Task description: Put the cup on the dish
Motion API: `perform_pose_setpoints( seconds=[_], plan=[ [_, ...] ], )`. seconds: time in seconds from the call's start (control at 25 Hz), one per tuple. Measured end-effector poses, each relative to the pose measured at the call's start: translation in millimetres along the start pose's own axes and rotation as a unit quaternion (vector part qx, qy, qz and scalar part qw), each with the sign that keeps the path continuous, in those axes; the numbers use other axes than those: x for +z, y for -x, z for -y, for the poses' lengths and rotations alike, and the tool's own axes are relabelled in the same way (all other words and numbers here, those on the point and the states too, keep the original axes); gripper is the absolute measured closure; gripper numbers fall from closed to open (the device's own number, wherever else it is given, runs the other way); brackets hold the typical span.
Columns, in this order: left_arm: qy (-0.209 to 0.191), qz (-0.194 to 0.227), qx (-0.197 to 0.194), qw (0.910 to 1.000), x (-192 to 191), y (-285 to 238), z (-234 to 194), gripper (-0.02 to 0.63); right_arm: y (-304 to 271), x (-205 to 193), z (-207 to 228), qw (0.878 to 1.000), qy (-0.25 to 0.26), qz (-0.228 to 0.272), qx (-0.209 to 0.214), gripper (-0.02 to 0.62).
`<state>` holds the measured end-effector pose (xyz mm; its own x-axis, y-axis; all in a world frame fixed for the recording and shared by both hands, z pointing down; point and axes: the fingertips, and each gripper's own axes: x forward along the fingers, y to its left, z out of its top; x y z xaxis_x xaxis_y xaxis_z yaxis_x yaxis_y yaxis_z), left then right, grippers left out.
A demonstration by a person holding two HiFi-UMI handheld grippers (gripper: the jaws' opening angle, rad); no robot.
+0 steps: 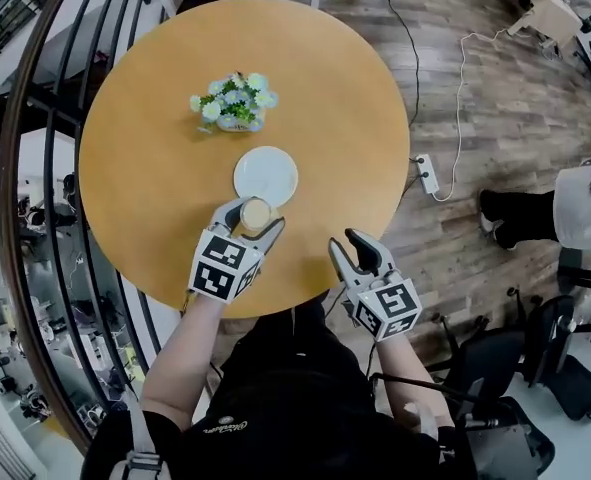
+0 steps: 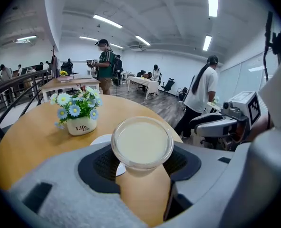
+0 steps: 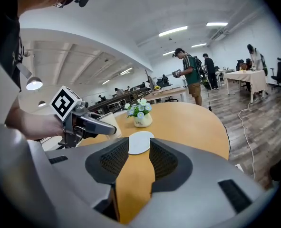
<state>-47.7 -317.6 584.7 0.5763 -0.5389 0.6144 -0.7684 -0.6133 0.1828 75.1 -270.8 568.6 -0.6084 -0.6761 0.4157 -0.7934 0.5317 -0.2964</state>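
A clear cup (image 1: 256,213) full of creamy liquid sits between the jaws of my left gripper (image 1: 252,220), which is shut on it near the table's front edge. In the left gripper view the cup (image 2: 142,144) is upright and pressed by both dark pads (image 2: 102,164). The white dish (image 1: 266,175) lies on the table just beyond the cup, and its rim (image 2: 101,139) peeks out behind the left jaw. My right gripper (image 1: 353,255) hovers at the table's near right edge, open and empty. It looks toward the dish (image 3: 140,142).
A small white pot of blue and white flowers (image 1: 233,103) stands on the round wooden table (image 1: 145,168) behind the dish. A dark railing (image 1: 35,218) curves along the left. A power strip and cables (image 1: 428,173) lie on the floor at right, and people stand farther off.
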Motion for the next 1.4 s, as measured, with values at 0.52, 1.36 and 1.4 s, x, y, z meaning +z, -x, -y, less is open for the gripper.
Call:
perform_pose_setpoints(
  seconds=[0.52, 1.36, 1.4],
  plan=[
    [0.003, -0.036, 0.037, 0.9986, -23.0, -58.9, -47.4, 0.347, -12.2, -17.7, 8.4, 1.0, -0.012, -0.015, -0.004, 0.476],
    [-0.023, -0.09, 0.054, 0.9942, -34.5, -115.9, -75.0, 0.347, -3.8, -35.2, 26.9, 0.999, -0.031, -0.023, -0.018, 0.476],
    [-0.023, -0.091, 0.054, 0.9941, -35.4, -116.0, -74.6, 0.347, -3.7, -35.5, 26.0, 0.999, -0.031, -0.023, -0.018, 0.476]
  ],
)
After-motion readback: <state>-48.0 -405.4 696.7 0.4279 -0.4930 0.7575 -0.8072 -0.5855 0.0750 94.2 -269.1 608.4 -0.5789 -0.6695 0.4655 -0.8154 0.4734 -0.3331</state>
